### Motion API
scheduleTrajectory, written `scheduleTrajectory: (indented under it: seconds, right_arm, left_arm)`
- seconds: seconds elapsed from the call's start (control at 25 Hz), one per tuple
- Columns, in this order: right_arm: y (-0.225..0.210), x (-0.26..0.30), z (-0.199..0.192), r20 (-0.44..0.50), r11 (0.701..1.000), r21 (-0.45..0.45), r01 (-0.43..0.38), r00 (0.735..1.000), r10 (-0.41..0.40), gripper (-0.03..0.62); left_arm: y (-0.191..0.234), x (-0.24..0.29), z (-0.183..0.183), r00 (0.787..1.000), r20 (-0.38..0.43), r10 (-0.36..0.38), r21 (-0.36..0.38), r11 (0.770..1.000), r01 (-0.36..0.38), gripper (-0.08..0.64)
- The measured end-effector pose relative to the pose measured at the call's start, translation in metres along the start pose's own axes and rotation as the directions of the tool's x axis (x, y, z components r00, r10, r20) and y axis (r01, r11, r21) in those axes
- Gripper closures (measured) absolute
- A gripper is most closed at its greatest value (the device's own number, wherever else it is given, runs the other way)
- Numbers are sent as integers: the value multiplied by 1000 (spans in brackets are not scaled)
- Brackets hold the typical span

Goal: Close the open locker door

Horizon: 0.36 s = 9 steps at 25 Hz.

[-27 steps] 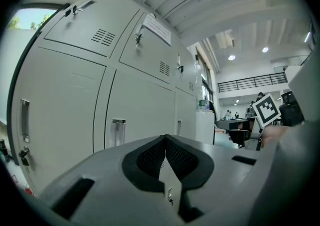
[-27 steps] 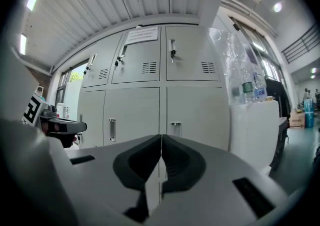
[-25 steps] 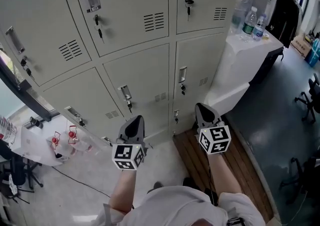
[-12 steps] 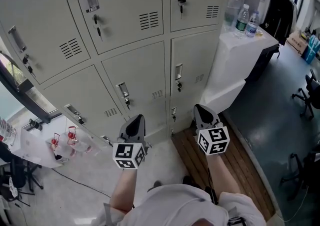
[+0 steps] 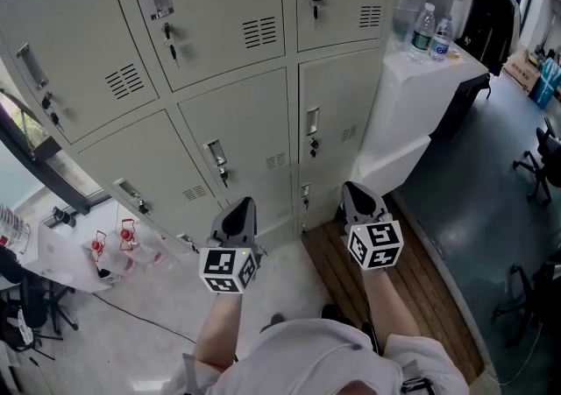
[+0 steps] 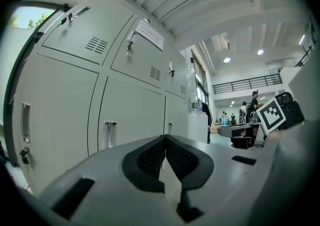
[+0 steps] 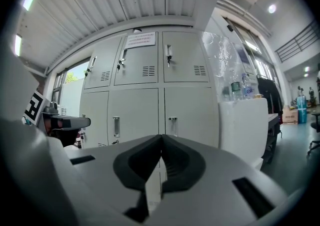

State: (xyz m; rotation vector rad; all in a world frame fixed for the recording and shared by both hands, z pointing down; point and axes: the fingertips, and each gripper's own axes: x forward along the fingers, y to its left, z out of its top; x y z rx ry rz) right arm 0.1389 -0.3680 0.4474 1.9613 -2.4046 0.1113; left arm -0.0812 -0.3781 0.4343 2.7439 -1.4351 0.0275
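A bank of grey metal lockers point(image 5: 245, 122) fills the head view in front of me; every door I can see lies flush with its frame. My left gripper point(image 5: 241, 206) is held level a short way off the lower doors, jaws shut and empty. My right gripper point(image 5: 353, 192) hovers beside it, also shut on nothing. In the left gripper view the shut left gripper point(image 6: 165, 138) points along the lockers point(image 6: 130, 115). In the right gripper view the shut right gripper point(image 7: 161, 138) faces the lockers point(image 7: 185, 104) squarely, with closed handled doors ahead.
A white cabinet point(image 5: 412, 95) with water bottles point(image 5: 422, 31) on top stands right of the lockers. Wooden boards point(image 5: 399, 301) lie under my right side. A low white table point(image 5: 66, 253) with red items is at the left. Office chairs point(image 5: 545, 165) stand at the far right.
The lockers have slid slightly left in the head view. Both grippers keep their places in the picture and stay shut.
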Motion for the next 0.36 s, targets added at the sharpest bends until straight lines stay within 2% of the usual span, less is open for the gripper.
scheduleTrajectory:
  seconds: [0.36]
  right_arm:
    - [-3, -6, 3, 12, 1000, 10, 10, 1000, -10, 580]
  left_arm:
    - [-5, -1, 1, 1000, 3, -7, 5, 1000, 7, 552]
